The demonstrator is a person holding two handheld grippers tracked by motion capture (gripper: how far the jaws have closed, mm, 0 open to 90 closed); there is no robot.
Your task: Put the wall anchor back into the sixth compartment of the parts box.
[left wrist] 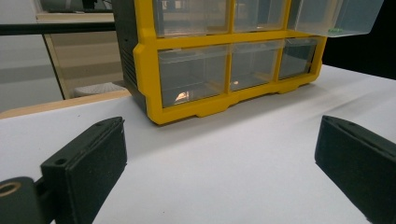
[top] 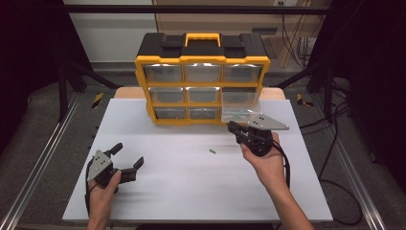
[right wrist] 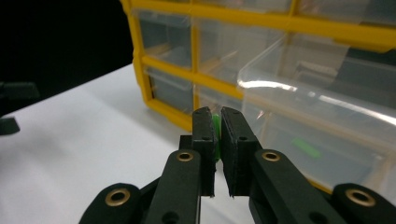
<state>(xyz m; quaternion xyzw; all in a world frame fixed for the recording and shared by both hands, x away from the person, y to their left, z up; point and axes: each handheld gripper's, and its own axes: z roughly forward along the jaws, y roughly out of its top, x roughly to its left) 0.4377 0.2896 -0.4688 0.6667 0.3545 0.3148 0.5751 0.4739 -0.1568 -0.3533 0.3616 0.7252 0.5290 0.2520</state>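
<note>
A yellow and black drawer organizer (top: 202, 86) stands at the back of the white table (top: 191, 182). Its middle-right clear drawer (top: 241, 106) is pulled out, with a small green piece (right wrist: 306, 147) lying inside. My right gripper (top: 233, 127) hovers just in front of that drawer, shut on another small green piece (right wrist: 216, 135) pinched between its jaws. A third green piece (top: 212, 152) lies on the table left of my right hand. My left gripper (top: 127, 155) rests open at the front left, nothing between its jaws, which point toward the organizer (left wrist: 224, 60).
The other clear drawers (top: 201, 93) of the organizer are pushed in. A black frame with metal rails (top: 43, 153) borders the table on both sides. Cables (top: 335, 158) trail on the floor at the right.
</note>
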